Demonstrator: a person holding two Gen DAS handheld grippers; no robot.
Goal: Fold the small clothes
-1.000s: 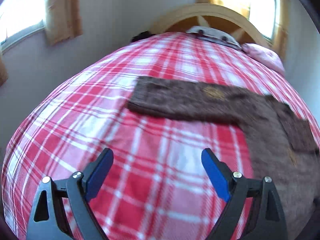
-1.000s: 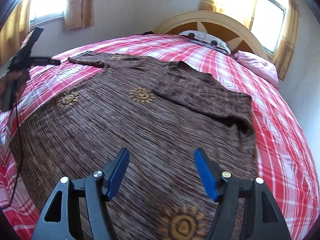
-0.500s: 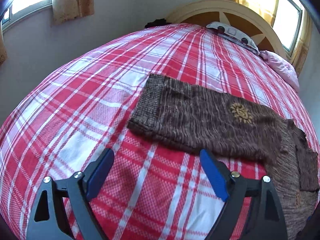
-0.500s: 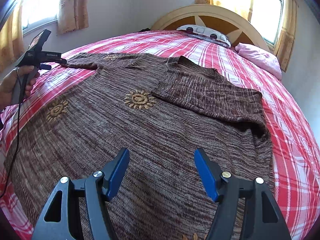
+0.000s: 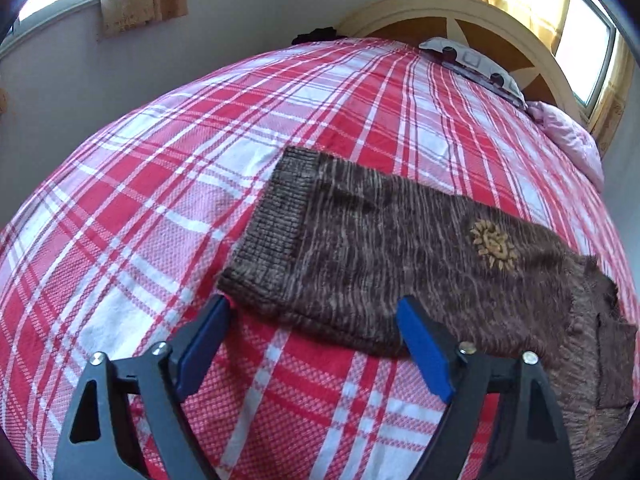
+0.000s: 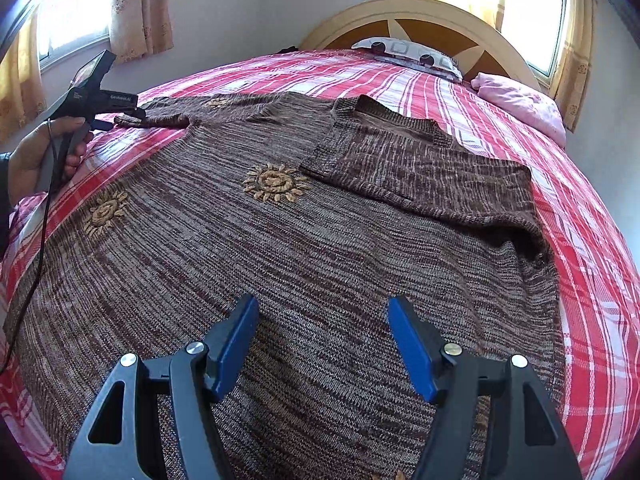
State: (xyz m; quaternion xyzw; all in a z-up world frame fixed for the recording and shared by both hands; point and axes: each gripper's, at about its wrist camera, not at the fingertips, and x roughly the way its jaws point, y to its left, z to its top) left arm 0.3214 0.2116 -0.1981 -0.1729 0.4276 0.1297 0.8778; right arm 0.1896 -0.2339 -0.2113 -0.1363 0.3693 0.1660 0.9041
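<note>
A brown knitted sweater (image 6: 280,248) with tan sun motifs lies flat on the red plaid bedspread (image 5: 160,200). Its right sleeve (image 6: 424,176) is folded across the chest. The other sleeve (image 5: 380,248) stretches out to the left and ends in a ribbed cuff (image 5: 272,232). My left gripper (image 5: 313,303) sits low at that sleeve's near edge, its jaws closing. The edge lies between the blue pads (image 5: 424,352), which do not press on it. My right gripper (image 6: 322,302) hovers open over the sweater's lower body with nothing in it.
A patterned pillow (image 6: 408,54) and a pink pillow (image 6: 520,100) lie at the curved wooden headboard (image 6: 420,12). Curtained windows flank the bed, with a wall close on the left. A hand (image 6: 32,156) holds the left gripper's handle at the bed's left side.
The left gripper came in toward the outstretched sleeve and lower, and its jaws narrowed. The right gripper shifted slightly forward over the sweater, its opening unchanged.
</note>
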